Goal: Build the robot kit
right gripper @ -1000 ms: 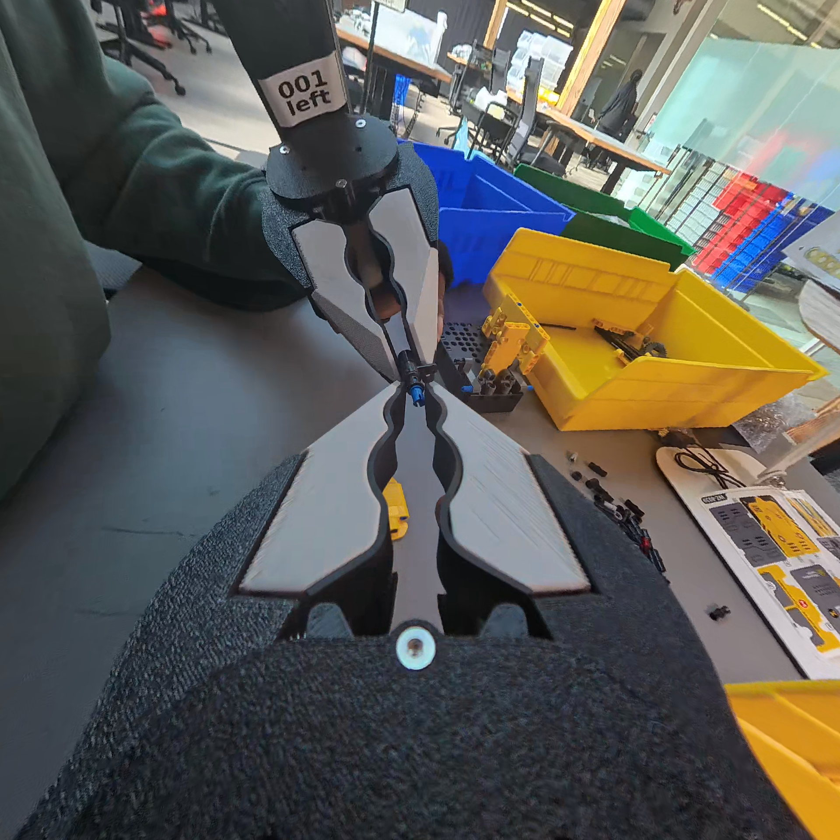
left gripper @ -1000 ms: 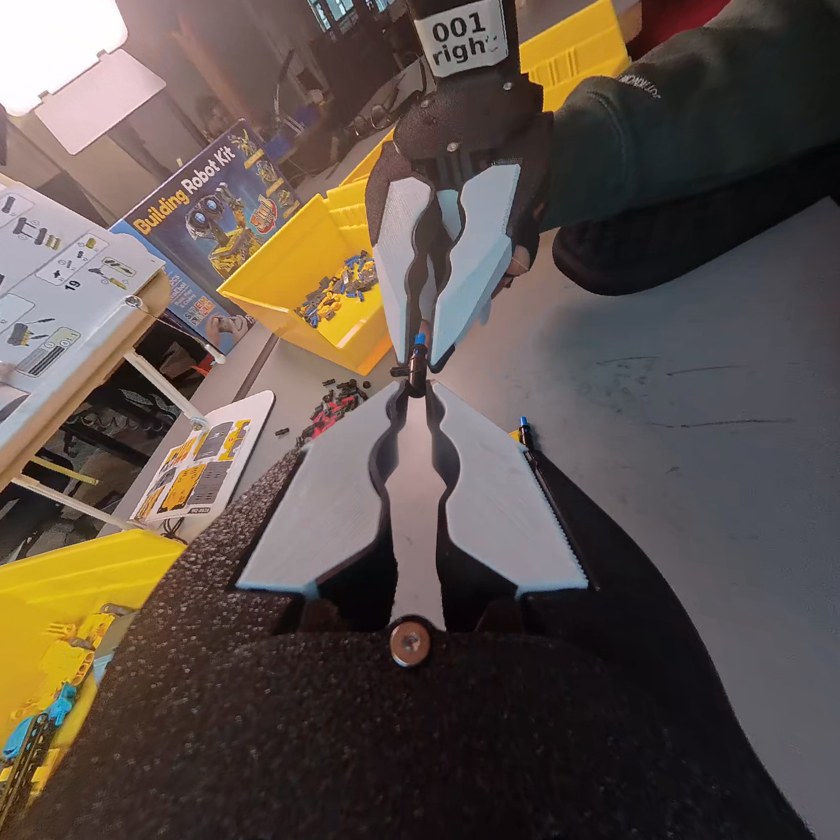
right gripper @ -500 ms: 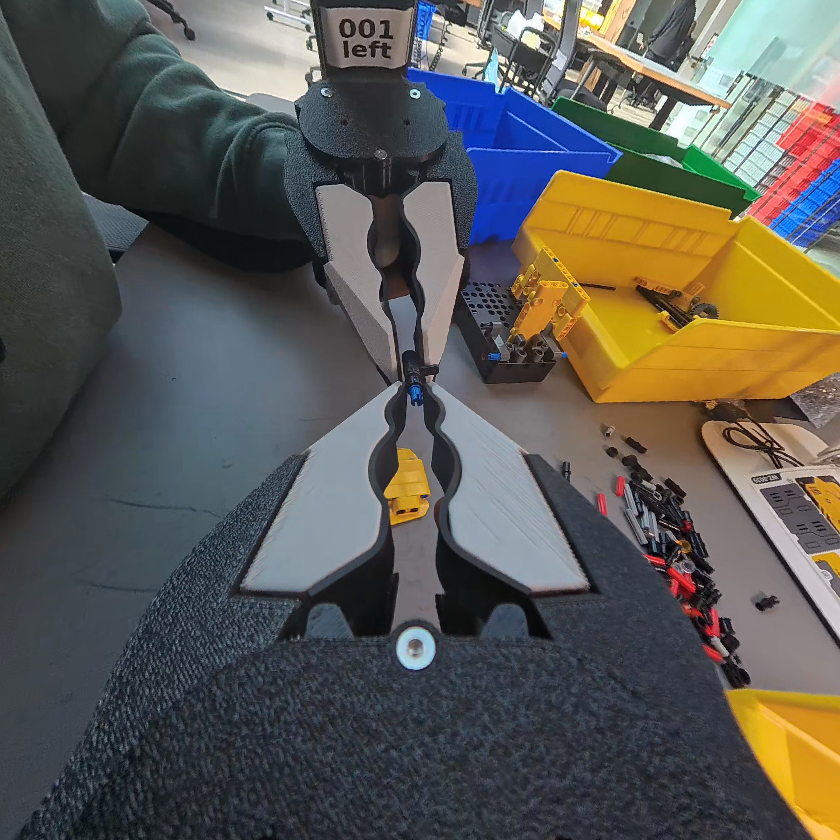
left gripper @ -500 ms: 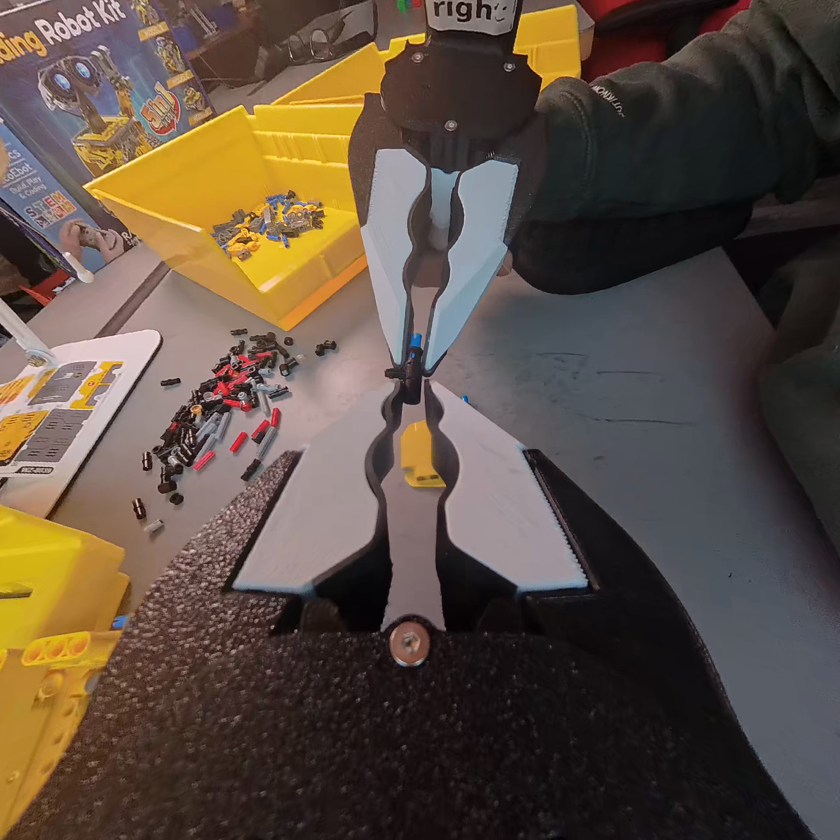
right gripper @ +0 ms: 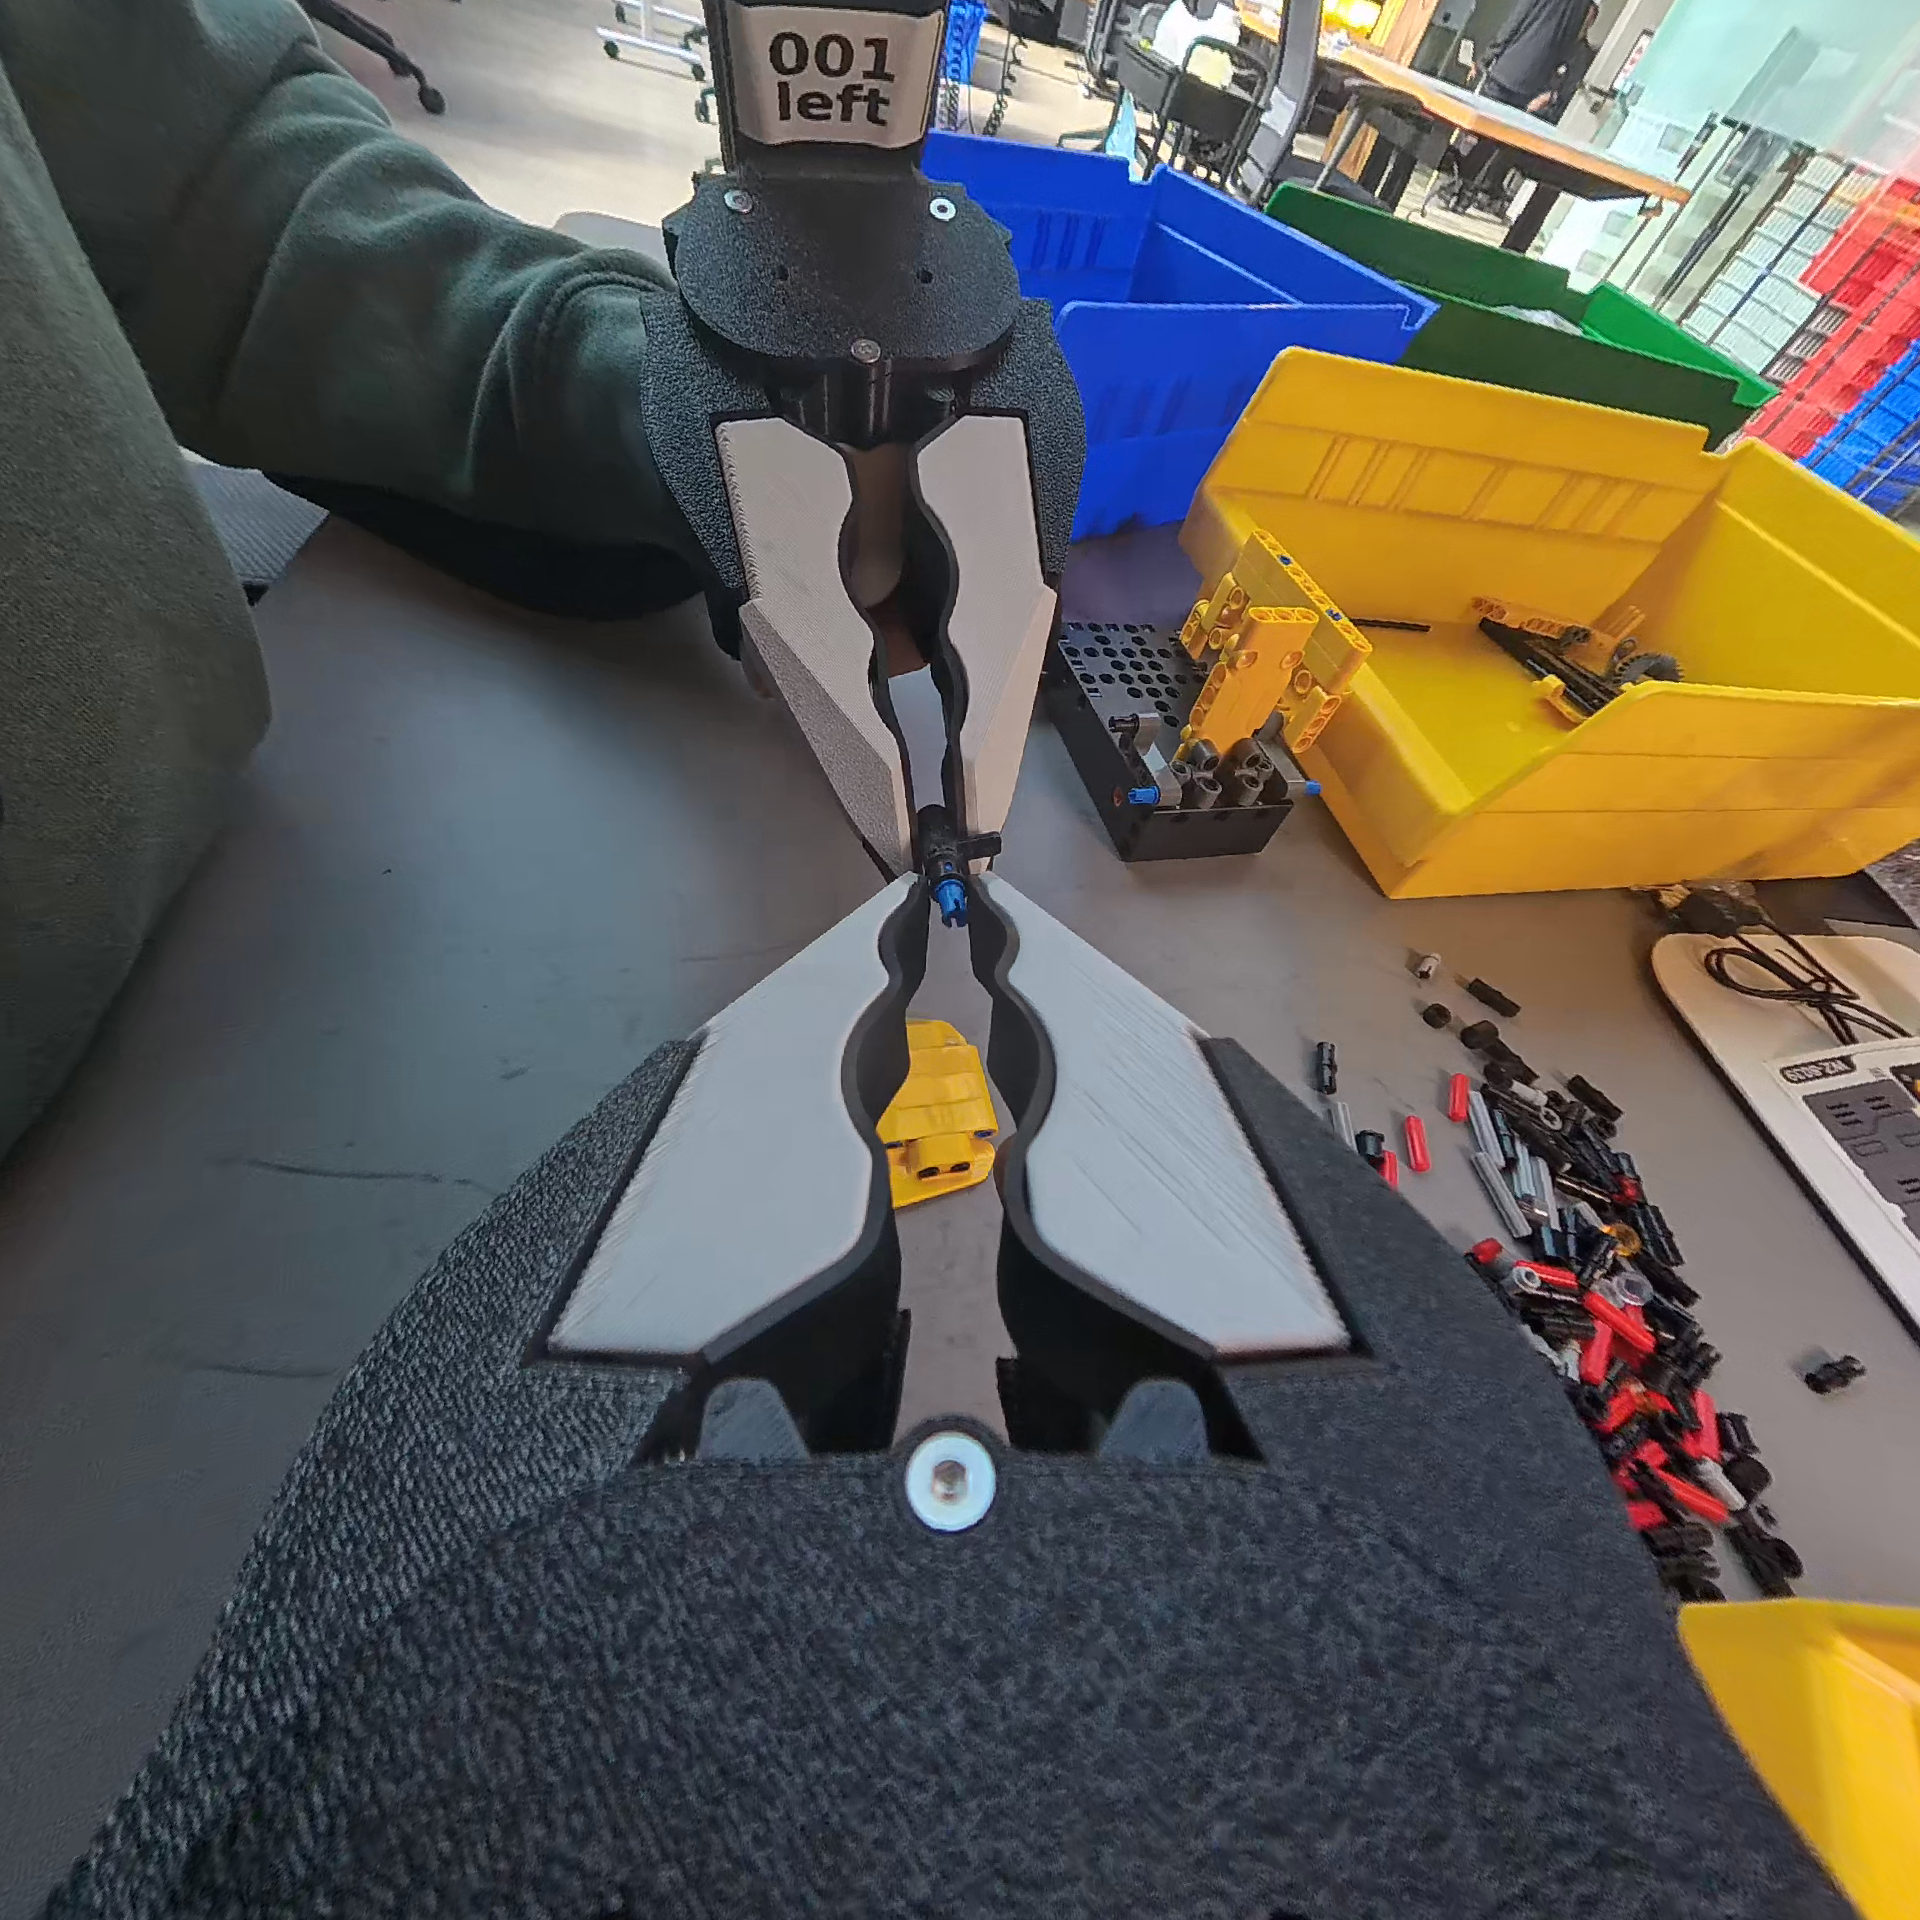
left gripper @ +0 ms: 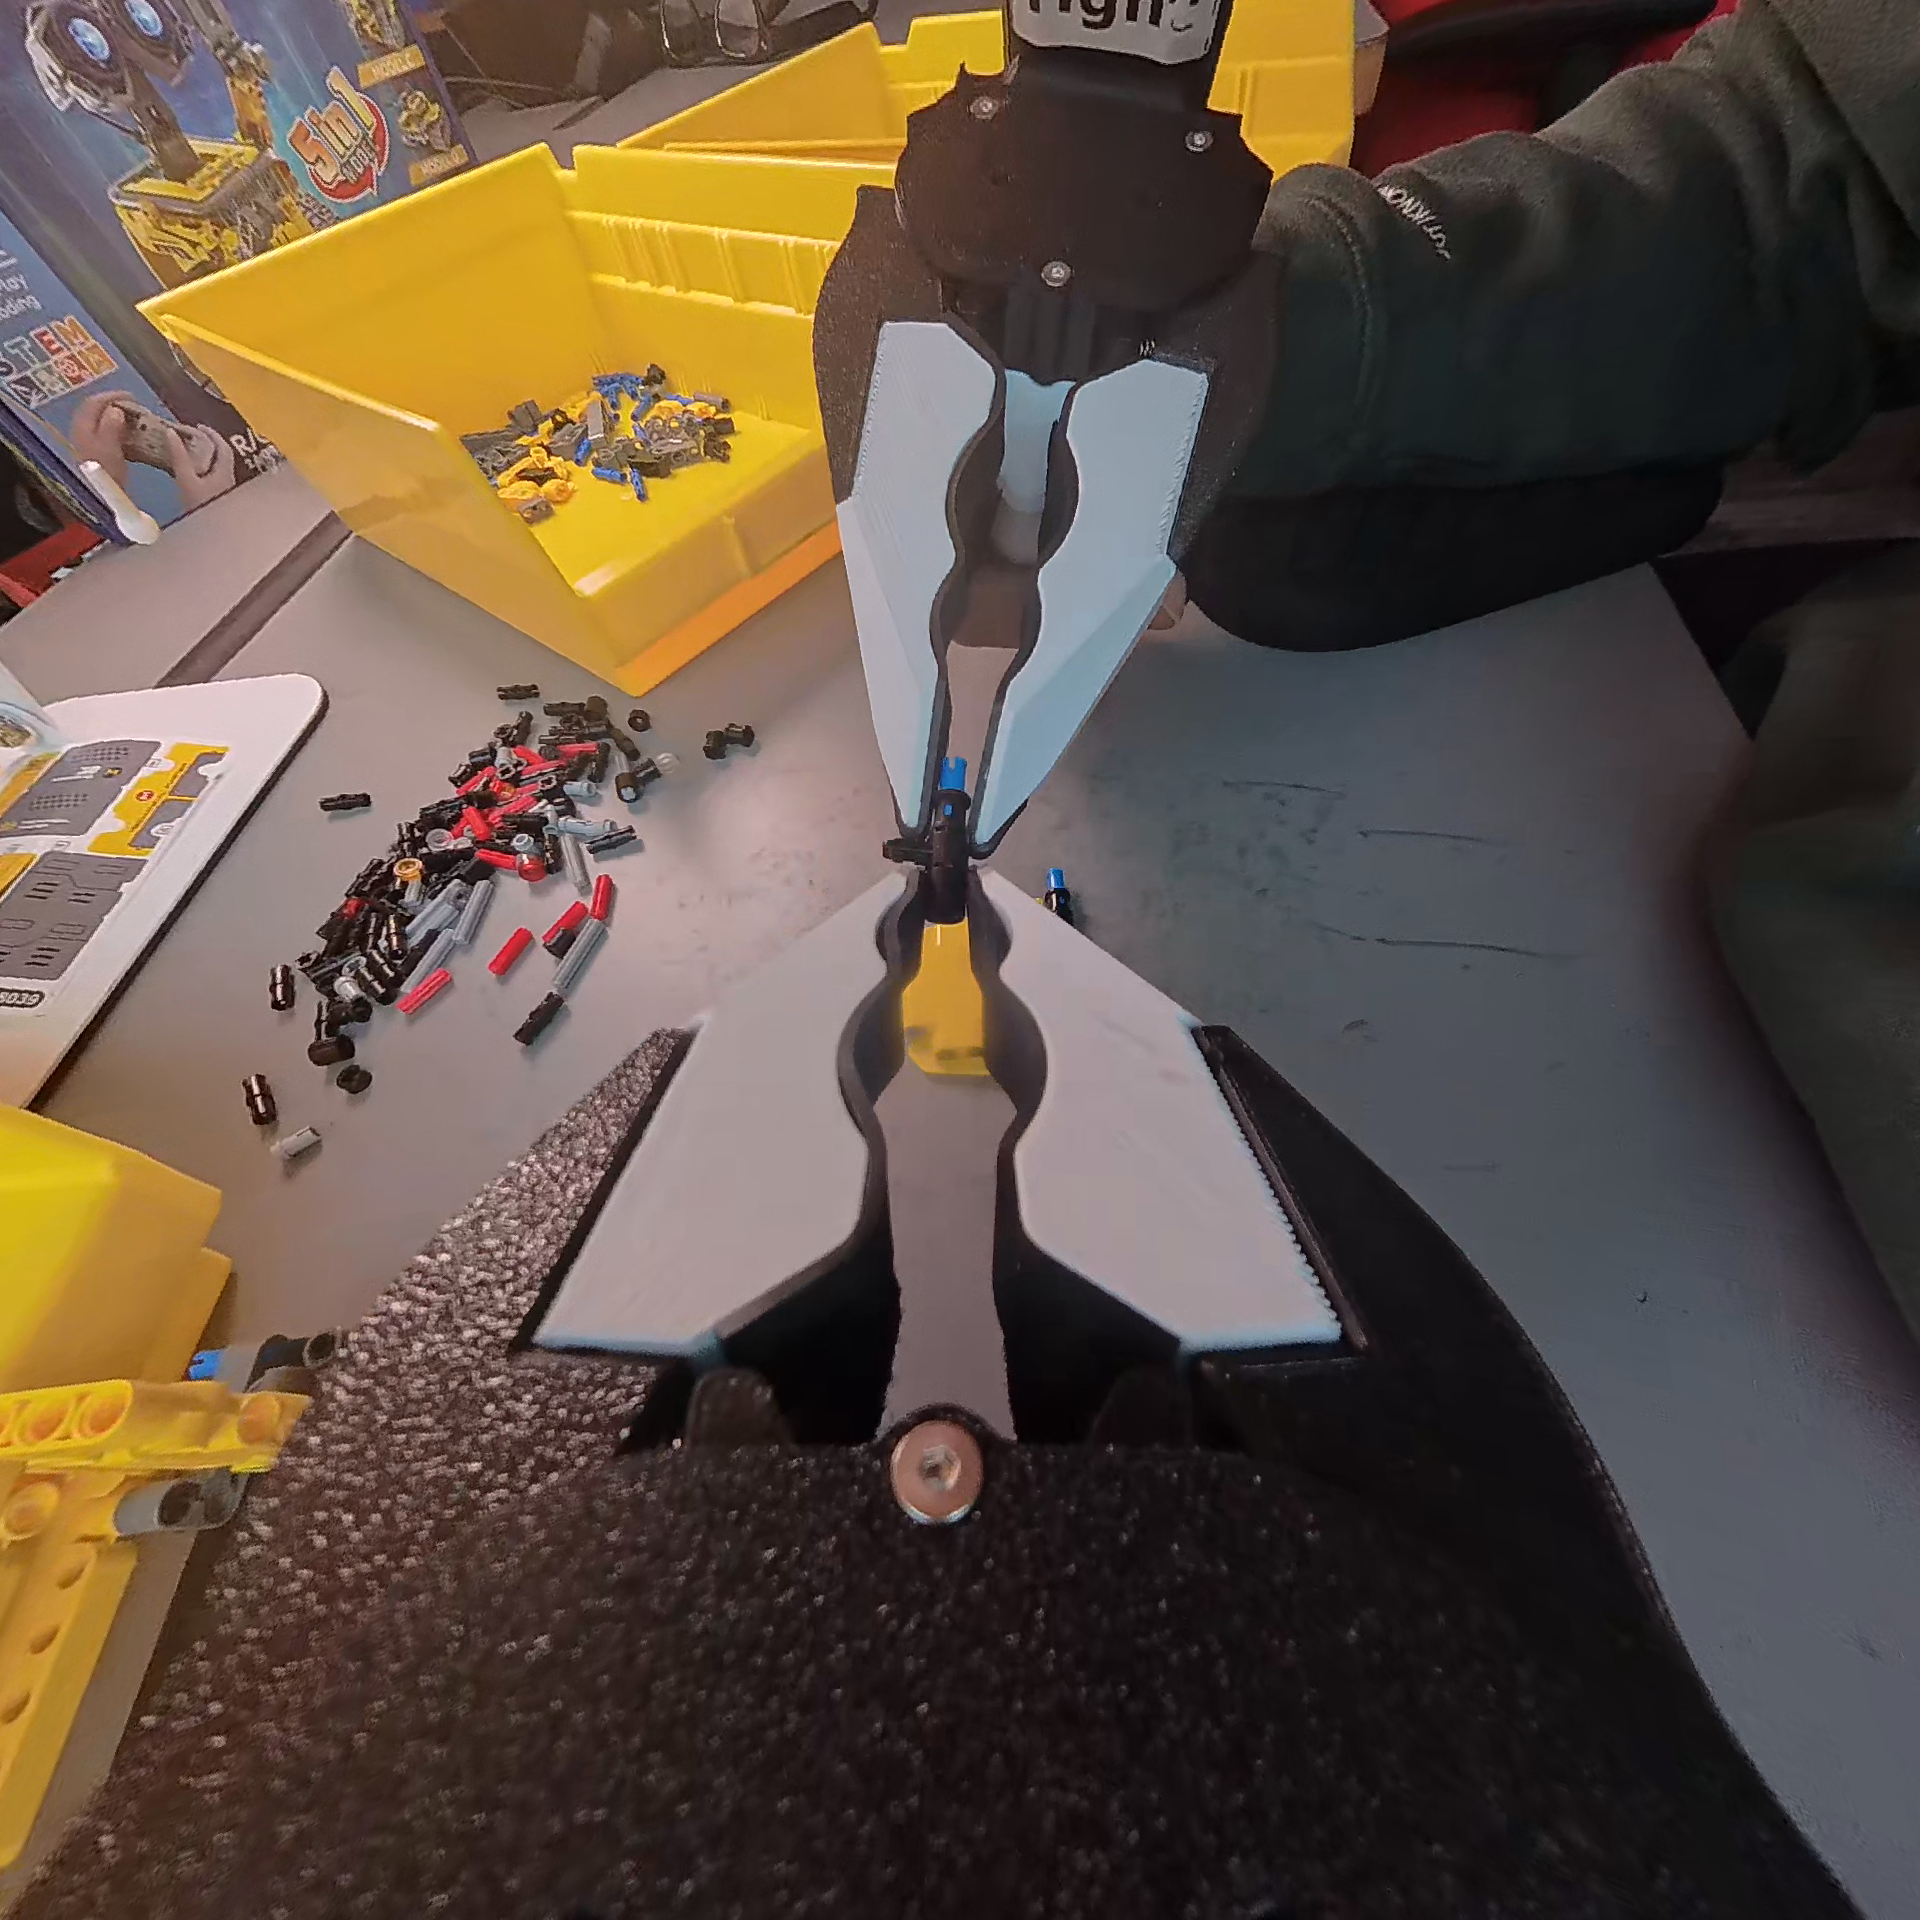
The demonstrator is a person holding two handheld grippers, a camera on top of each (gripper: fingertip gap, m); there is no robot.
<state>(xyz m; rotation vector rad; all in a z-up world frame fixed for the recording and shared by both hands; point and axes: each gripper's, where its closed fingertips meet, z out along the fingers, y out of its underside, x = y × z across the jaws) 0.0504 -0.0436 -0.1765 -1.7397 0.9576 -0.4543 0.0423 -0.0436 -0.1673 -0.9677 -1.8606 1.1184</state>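
Left gripper (left gripper: 943, 902), lower centre of the left wrist view: fingers drawn together, tips clenched on the black connector (left gripper: 943, 847), a small piece with a short crosswise stub. Right gripper (left gripper: 948, 821) comes down from the top of that frame, tip to tip with the left, and its tips pinch the blue pin (left gripper: 951, 774), which sits in the connector's far end.

Right wrist view, same meeting mid-frame: right gripper (right gripper: 948, 906) closed on the blue pin (right gripper: 948, 902); left gripper (right gripper: 940, 831) hanging from the top, closed on the black connector (right gripper: 943, 840). Both parts are held in the air above the grey table (right gripper: 468, 883).

Yellow block (right gripper: 935, 1117) lies on the table under the grippers, seen through the gap between the right gripper's fingers. A second loose blue pin (left gripper: 1057, 883) rests on the table just right of the left gripper's tips.

Heap of small black, red and grey pins (left gripper: 478, 873) at mid-left of the left wrist view. Yellow bin (left gripper: 416, 343) with mixed small parts at upper left. Instruction sheet (left gripper: 94, 821) at the left edge.

Right wrist view, right of centre: black perforated plate with a yellow assembly (right gripper: 1226, 717) beside another yellow bin (right gripper: 1662, 727); blue bin (right gripper: 1164, 312) behind.
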